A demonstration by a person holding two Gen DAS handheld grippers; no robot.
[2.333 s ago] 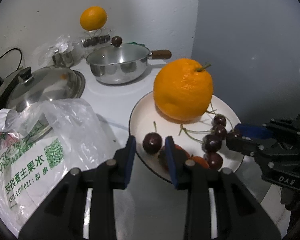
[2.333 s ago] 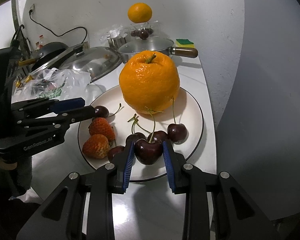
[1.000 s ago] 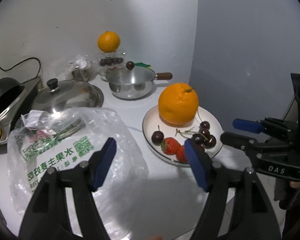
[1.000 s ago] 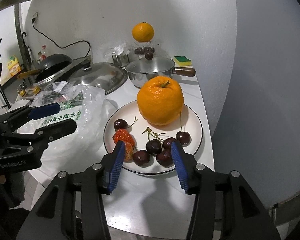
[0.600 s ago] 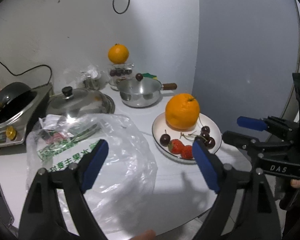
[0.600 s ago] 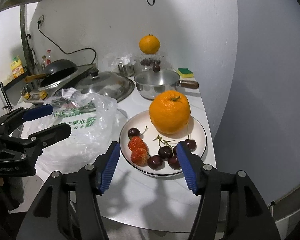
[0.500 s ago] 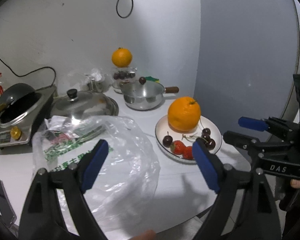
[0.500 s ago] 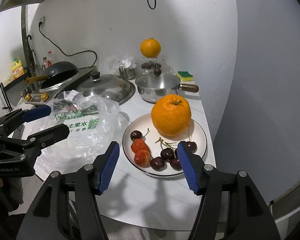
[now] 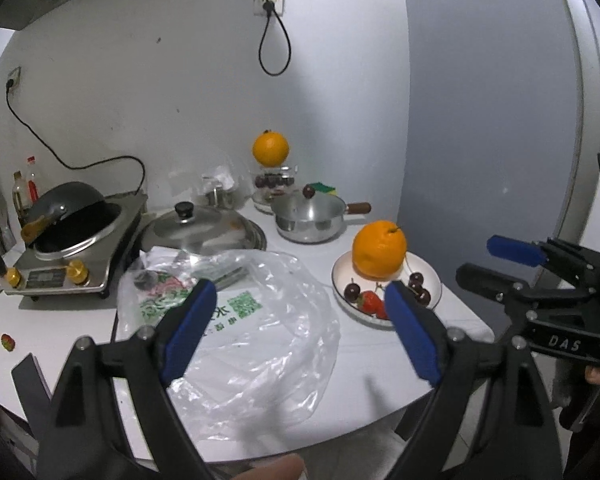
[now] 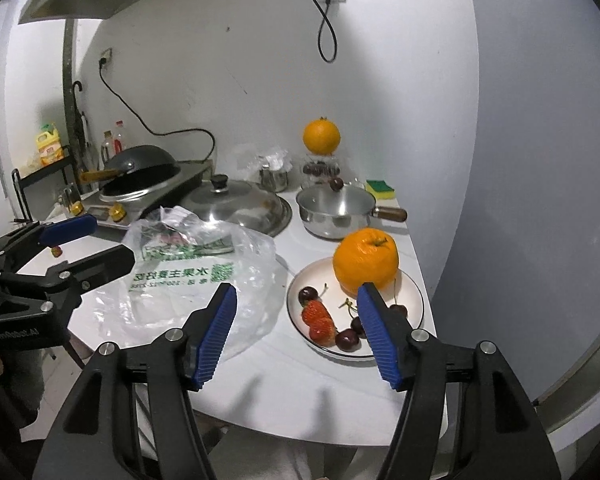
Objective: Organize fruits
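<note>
A white plate point(image 9: 420, 264) point(image 10: 416, 284) on the white counter carries a big orange point(image 9: 380, 254) point(image 10: 366, 262), two strawberries point(image 9: 370, 302) point(image 10: 318, 320) and several dark cherries point(image 9: 416, 280) point(image 10: 350, 338). A crumpled clear plastic bag point(image 9: 252, 320) point(image 10: 192, 264) with green print lies left of the plate. My left gripper point(image 9: 298, 292) point(image 10: 110, 240) hangs open and empty, back from the bag. To the right, my right gripper point(image 10: 296, 294) point(image 9: 480, 260) is open and empty too, back from the plate's near side.
A second orange point(image 9: 271, 149) point(image 10: 321, 136) tops a glass jar by the wall. A steel pot point(image 9: 310, 216), a big steel lid point(image 9: 200, 232) and a wok on a cooker point(image 9: 72, 224) stand behind the bag. The counter's rounded edge point(image 10: 340, 436) runs under the grippers.
Both grippers have drawn back and up from the plate, so the fruit looks smaller and farther. Both pairs of jaws stand wider than a second ago.
</note>
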